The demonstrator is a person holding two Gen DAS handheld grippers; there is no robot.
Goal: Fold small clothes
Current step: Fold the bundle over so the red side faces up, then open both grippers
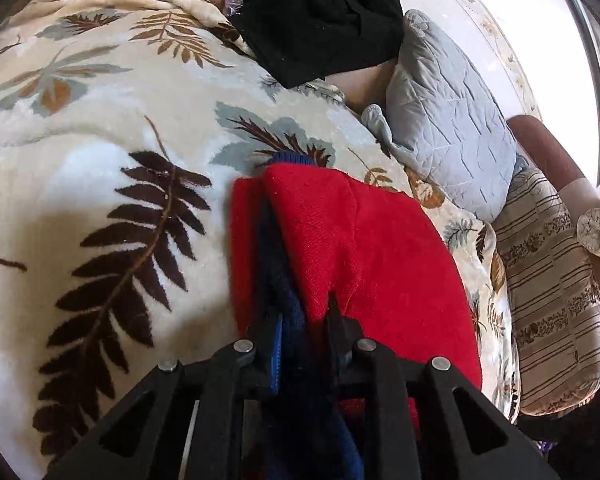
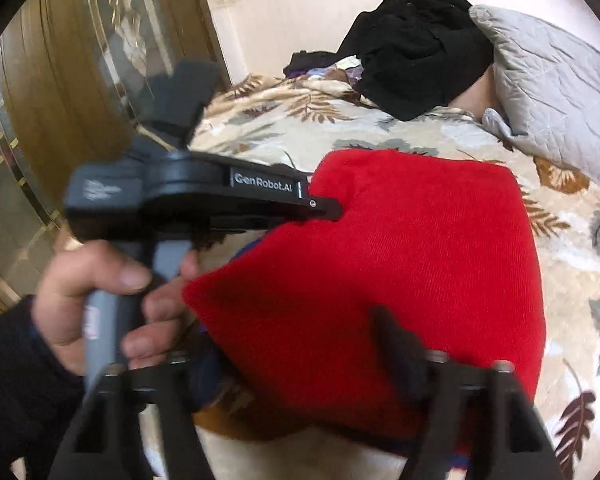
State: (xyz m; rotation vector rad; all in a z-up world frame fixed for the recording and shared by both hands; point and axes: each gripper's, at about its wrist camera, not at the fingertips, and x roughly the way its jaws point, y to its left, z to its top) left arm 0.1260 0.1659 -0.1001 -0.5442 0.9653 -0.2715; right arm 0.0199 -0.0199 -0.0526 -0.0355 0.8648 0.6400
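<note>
A red knit garment (image 1: 364,248) with dark blue trim (image 1: 296,320) lies folded on the leaf-patterned blanket (image 1: 100,128). My left gripper (image 1: 300,312) is shut on the garment's near edge, the blue trim pinched between its fingers. In the right wrist view the same red garment (image 2: 400,272) fills the middle, and the left gripper (image 2: 332,208) reaches onto its left edge from the side. My right gripper (image 2: 292,360) stands wide open over the garment's near edge, one finger (image 2: 396,344) resting on the red cloth.
A heap of black clothes (image 1: 324,16) lies at the far end of the bed. A grey quilted pillow (image 1: 448,120) and a striped cushion (image 1: 552,312) lie along the right side. A wooden wardrobe door (image 2: 60,80) stands to the left.
</note>
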